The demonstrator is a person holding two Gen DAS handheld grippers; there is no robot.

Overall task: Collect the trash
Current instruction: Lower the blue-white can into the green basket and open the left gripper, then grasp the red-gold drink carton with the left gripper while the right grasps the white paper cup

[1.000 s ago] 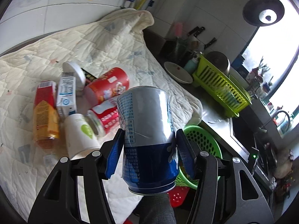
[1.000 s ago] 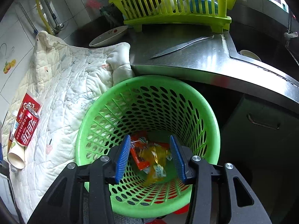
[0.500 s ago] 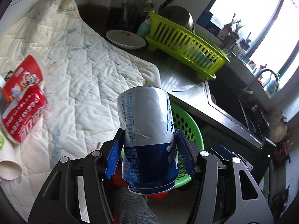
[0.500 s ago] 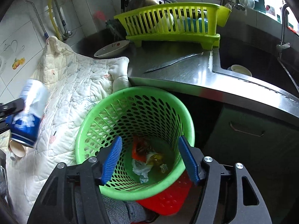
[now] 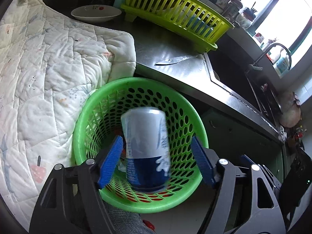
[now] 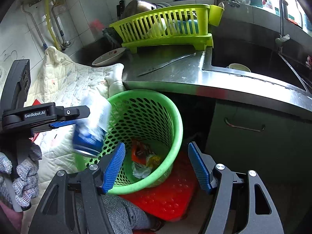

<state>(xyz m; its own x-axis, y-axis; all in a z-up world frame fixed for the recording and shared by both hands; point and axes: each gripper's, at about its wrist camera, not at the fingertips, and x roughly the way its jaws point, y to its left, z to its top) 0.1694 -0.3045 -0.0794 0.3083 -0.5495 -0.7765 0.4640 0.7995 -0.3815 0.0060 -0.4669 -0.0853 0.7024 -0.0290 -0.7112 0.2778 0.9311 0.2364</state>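
The left gripper [image 5: 156, 161] has its blue-padded jaws spread wide, clear of the blurred blue-and-silver drink can [image 5: 146, 148], which sits loose between them directly above the mouth of the round green perforated plastic basket [image 5: 78, 128]. From the right wrist view the can [image 6: 91, 128] is tilted over the basket's near-left rim, apparently dropping in. The right gripper [image 6: 158, 165] is also spread open and holds nothing, hovering over the basket's front edge. Down on the basket floor lie crumpled wrappers [image 6: 144, 159], so some trash is already collected; this can looks about to join it. A glimpse of red packaging [image 6: 37, 102] on the white quilted cloth [image 5: 48, 58] left of the basket suggests more remains to be picked up
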